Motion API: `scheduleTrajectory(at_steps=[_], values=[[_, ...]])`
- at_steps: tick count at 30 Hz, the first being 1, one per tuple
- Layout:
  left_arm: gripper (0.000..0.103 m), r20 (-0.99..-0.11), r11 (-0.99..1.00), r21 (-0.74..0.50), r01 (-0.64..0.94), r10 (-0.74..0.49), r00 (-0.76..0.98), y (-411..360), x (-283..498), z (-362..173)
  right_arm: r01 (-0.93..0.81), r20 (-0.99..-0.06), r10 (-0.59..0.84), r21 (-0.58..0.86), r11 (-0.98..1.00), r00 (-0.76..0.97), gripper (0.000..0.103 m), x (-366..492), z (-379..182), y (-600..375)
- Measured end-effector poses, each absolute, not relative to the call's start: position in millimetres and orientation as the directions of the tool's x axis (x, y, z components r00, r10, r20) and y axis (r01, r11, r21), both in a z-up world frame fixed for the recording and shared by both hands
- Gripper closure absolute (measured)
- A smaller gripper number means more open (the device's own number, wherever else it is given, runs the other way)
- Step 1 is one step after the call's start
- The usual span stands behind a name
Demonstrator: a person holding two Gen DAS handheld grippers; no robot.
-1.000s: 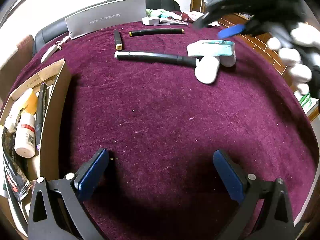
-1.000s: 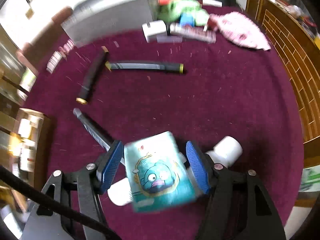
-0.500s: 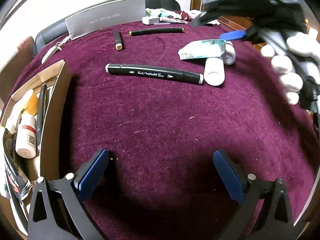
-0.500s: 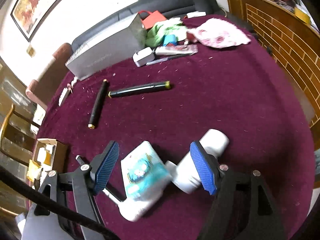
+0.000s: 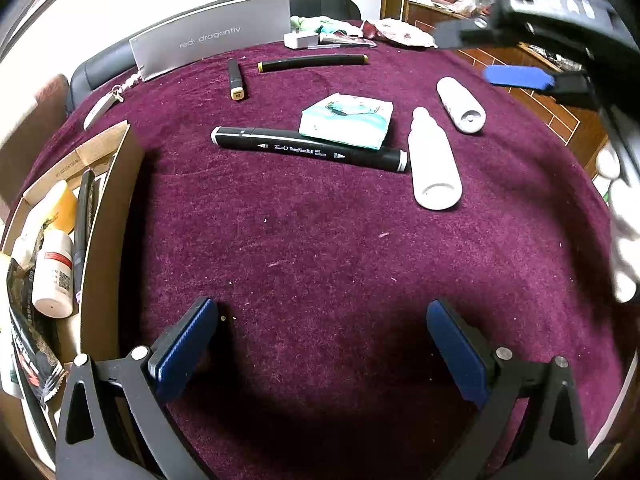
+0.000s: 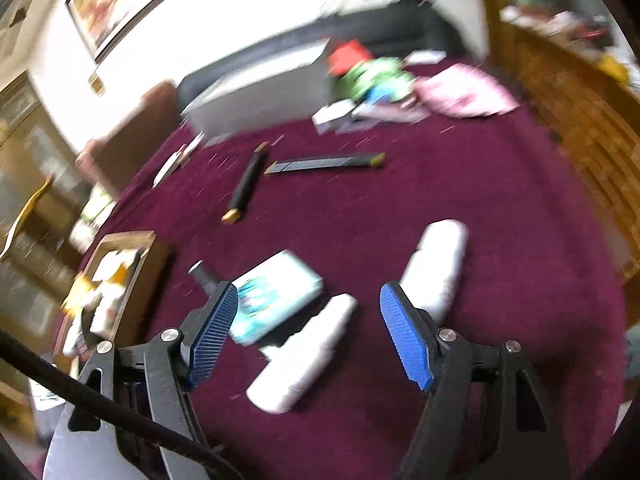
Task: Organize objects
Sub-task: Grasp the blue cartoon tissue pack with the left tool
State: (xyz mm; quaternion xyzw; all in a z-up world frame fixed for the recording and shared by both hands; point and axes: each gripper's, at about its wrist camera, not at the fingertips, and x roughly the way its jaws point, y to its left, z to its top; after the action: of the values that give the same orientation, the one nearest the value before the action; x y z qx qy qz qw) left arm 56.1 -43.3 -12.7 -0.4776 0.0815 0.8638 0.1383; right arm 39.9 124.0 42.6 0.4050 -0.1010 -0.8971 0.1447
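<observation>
Jaws of right gripper (image 6: 308, 332) spread, empty, above teal packet (image 6: 276, 294) and white bottle (image 6: 304, 354).

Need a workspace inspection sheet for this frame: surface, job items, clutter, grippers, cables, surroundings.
Surface: maroon cloth, lint-specked.
Job's things: black marker lying flat, teal packet overlapping it; two white bottles on their sides; two dark pens farther back; cardboard box at left, part-filled.
Clutter: grey carton, charger, fabrics at far edge.
Grippers: left gripper open, empty; right gripper open, empty, above the bottles.
Cables: black cable by right gripper.
Surroundings: black sofa, wooden shelving.
</observation>
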Motion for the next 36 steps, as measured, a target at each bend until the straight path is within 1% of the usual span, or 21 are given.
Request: scheduleTrajectory(at_steps=[2, 5, 7, 8, 9, 11, 15, 17, 24, 26, 31, 32, 33, 34, 35, 36], values=[[0.002, -0.848, -0.948, 0.008, -0.317, 0.161, -0.505, -44, 56, -13, 0.108, -0.663, -0.279, 0.287, -0.952, -0.695, 0.029, 50, 38, 133], [0.002, -0.846, -0.948, -0.006, -0.319, 0.175, -0.503, -45, 56, -12, 0.038, -0.643, -0.239, 0.31, -0.95, -0.727, 0.029, 40, 27, 144], [0.002, -0.851, -0.949, -0.059, -0.31, 0.21, -0.482, -49, 54, -8, 0.007, -0.643, -0.236, 0.338, -0.941, -0.729, 0.029, 36, 16, 150], [0.002, -0.846, -0.947, -0.118, -0.298, 0.252, -0.469, -53, 52, -3, -0.008, -0.643, -0.234, 0.35, -0.937, -0.729, 0.029, 37, 13, 156], [0.002, -0.838, -0.947, -0.15, -0.285, 0.274, -0.472, -56, 48, 1, -0.025, -0.643, -0.231, 0.363, -0.932, -0.731, 0.029, 36, 11, 163], [0.002, -0.809, -0.955, -0.163, -0.248, 0.273, -0.52, -58, 41, 16, -0.057, -0.642, -0.225, 0.387, -0.92, -0.733, 0.029, 35, 7, 177], [0.003, -0.757, -0.957, -0.125, -0.261, 0.262, -0.599, -47, 20, 38, -0.124, -0.643, -0.224, 0.449, -0.885, -0.732, 0.029, 34, 1, 198], [0.003, -0.743, -0.955, -0.069, -0.289, 0.242, -0.623, -34, 3, 43, -0.161, -0.655, -0.197, 0.444, -0.881, -0.73, 0.029, 34, -2, 202], [0.004, -0.776, -0.93, 0.034, -0.365, 0.206, -0.596, -4, -49, 29, -0.237, -0.679, -0.177, 0.47, -0.85, -0.712, 0.029, 30, -11, 215], [0.004, -0.794, -0.919, 0.08, -0.385, 0.175, -0.582, 7, -60, 19, -0.248, -0.687, -0.186, 0.481, -0.841, -0.703, 0.029, 29, -15, 218], [0.008, -0.822, -0.893, 0.115, -0.436, 0.161, -0.547, 20, -67, 2, -0.273, -0.691, -0.179, 0.491, -0.827, -0.701, 0.029, 30, -19, 224], [0.009, -0.826, -0.889, 0.114, -0.444, 0.163, -0.54, 21, -68, 0, -0.273, -0.691, -0.181, 0.493, -0.826, -0.7, 0.029, 30, -19, 224], [0.017, -0.832, -0.886, 0.114, -0.45, 0.162, -0.531, 23, -69, -4, -0.273, -0.691, -0.18, 0.492, -0.827, -0.7, 0.029, 30, -19, 224], [0.02, -0.836, -0.884, 0.113, -0.454, 0.163, -0.525, 24, -69, -6, -0.28, -0.692, -0.172, 0.489, -0.826, -0.701, 0.029, 30, -19, 223], [0.03, -0.831, -0.885, 0.091, -0.456, 0.185, -0.524, 24, -69, -5, -0.28, -0.694, -0.171, 0.486, -0.828, -0.7, 0.029, 30, -19, 222], [0.047, -0.835, -0.884, 0.058, -0.464, 0.213, -0.508, 23, -68, -5, -0.279, -0.695, -0.169, 0.483, -0.83, -0.699, 0.028, 30, -19, 222]])
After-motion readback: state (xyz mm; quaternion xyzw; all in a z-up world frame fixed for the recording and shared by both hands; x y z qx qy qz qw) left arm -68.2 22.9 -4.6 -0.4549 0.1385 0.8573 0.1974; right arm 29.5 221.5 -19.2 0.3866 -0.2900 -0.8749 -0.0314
